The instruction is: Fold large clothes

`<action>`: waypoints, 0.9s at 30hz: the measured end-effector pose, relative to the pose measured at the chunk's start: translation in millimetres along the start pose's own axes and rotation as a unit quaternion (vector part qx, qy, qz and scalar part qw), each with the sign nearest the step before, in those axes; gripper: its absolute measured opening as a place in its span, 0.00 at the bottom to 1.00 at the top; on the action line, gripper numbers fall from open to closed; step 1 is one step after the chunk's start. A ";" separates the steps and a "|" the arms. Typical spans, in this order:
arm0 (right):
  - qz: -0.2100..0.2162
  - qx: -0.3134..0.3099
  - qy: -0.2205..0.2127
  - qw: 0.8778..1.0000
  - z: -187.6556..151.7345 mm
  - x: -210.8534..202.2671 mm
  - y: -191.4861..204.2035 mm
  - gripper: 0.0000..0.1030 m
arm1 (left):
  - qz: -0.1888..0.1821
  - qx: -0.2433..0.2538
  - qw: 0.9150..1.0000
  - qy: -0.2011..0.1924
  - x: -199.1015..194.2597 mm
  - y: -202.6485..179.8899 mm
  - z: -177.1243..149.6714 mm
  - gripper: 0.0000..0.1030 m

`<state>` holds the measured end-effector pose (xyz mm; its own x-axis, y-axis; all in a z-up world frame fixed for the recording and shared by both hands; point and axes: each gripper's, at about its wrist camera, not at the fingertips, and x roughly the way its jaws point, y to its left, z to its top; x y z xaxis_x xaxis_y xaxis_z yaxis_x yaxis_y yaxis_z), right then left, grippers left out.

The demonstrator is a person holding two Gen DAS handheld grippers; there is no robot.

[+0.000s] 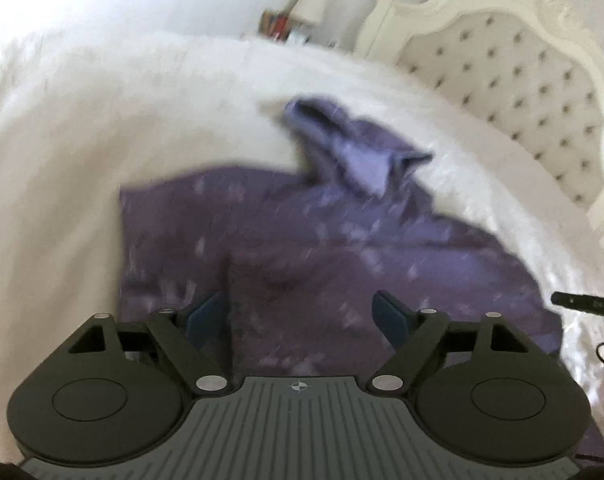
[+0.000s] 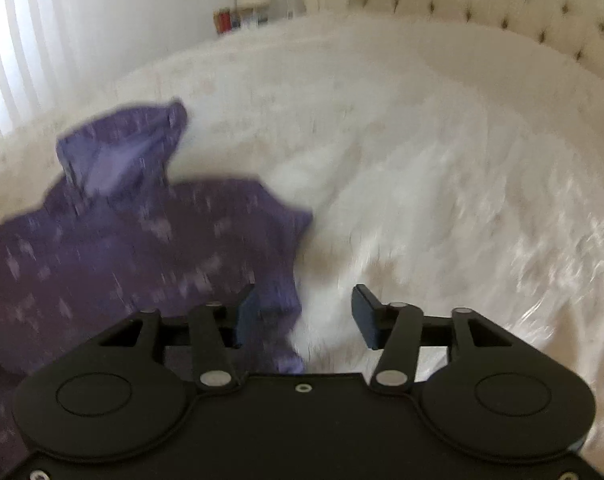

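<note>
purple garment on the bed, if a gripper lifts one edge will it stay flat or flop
The purple garment would probably flop and drape: it lies creased on the white bedspread, one part bunched up. It looks like thin, light cloth, so a push would likely wrinkle it rather than slide it whole.

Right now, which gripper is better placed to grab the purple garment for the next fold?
Left. The left gripper is open with the purple garment spread directly between and ahead of its fingers. The right gripper, also open, faces mostly bare white bedspread, the garment's edge lying off to its left.

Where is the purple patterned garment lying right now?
The purple patterned garment lies spread on the white bed cover, under the open left gripper, left of the right gripper.
</note>
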<state>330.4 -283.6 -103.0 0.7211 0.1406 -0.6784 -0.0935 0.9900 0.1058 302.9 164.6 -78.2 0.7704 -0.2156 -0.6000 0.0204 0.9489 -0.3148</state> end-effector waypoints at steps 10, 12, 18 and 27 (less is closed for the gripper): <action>0.077 0.015 -0.054 0.995 54.8 -1.1 33.6 0.69 | 0.006 0.006 1.000 -0.026 20.7 -18.1 60.4 0.80; 0.084 0.007 -0.057 0.995 61.3 10.8 49.2 0.69 | 0.009 0.009 1.000 -0.027 36.7 -22.2 63.5 0.80; 0.110 -0.002 -0.054 0.993 68.8 53.1 87.6 0.69 | 0.012 -0.013 1.000 -0.016 92.1 -18.0 50.4 0.80; 0.117 -0.022 -0.054 0.991 79.9 109.1 127.2 0.70 | 0.041 0.041 0.998 -0.023 123.8 -20.0 24.7 0.94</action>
<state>452.1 -143.4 -105.5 0.7456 0.3661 -0.5568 -0.2945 0.9306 0.2175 413.6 124.7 -128.0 0.7998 -0.1282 -0.5864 0.0073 0.9789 -0.2040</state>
